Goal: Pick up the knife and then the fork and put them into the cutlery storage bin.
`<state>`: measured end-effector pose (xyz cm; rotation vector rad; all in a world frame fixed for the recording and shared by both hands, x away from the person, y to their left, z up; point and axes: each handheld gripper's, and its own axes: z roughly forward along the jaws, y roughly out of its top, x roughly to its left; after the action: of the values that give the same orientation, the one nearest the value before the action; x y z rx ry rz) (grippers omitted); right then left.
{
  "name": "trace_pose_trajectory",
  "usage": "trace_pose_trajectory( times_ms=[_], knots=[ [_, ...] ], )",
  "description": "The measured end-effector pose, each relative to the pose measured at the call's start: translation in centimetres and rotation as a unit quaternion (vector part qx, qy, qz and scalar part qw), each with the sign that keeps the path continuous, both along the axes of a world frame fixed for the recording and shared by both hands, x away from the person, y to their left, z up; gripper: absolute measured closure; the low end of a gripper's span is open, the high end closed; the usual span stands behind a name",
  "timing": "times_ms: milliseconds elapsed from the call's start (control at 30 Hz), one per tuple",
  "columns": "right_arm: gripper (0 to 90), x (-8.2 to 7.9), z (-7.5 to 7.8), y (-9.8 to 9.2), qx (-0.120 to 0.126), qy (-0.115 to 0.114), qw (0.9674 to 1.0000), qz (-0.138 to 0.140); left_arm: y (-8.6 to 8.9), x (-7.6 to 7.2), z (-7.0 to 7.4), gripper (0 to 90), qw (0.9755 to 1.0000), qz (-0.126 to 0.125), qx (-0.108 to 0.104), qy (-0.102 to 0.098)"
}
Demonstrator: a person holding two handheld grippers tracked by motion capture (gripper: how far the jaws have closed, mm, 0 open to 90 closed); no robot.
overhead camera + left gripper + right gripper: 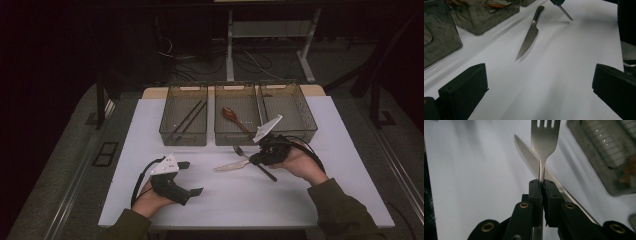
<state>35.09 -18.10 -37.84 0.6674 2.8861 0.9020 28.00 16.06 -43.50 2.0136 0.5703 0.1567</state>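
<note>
In the right gripper view my right gripper (542, 183) is shut on the thin neck of a metal fork (545, 137), whose tines point away from me. Seen from the high view, this gripper (256, 158) holds the fork (239, 149) just in front of the middle tray, the dark handle slanting back toward the hand. A steel knife (231, 165) lies flat on the white table (310, 200) under the fork. At the front left my left gripper (191, 177) is open and holds nothing. Its black fingers (464, 92) frame bare table, with the knife (530, 35) ahead.
Three smoky plastic trays stand in a row at the back. The left tray (165, 125) holds dark chopsticks (187, 121). A reddish-brown spoon (231, 116) lies in the middle tray (218, 131). Nothing is visible in the right tray (310, 120). Cables trail from both grippers.
</note>
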Motion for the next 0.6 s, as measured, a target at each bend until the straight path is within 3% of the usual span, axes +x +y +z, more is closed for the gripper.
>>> trace_pose_trajectory(
  times_ms=[133,167,300,600],
  knots=[
    [84.2,0.3,0.5,-1.2,0.040,-0.004,0.9989,-0.022,0.0,0.0,0.1,0.0,1.0000,0.003,-0.005,-0.003],
    [84.2,0.2,0.6,-1.4,0.050,0.003,0.9981,-0.036,0.0,0.0,0.1,0.0,1.0000,0.003,-0.006,-0.003],
    [84.2,0.5,0.9,-2.6,0.081,-0.007,0.9945,-0.065,0.0,0.0,0.0,0.0,1.0000,0.004,-0.008,-0.003],
    [84.2,1.3,2.1,-5.8,0.154,-0.039,0.9791,-0.127,-0.1,-0.1,0.0,0.0,0.9999,0.006,-0.009,-0.004]
  ],
)
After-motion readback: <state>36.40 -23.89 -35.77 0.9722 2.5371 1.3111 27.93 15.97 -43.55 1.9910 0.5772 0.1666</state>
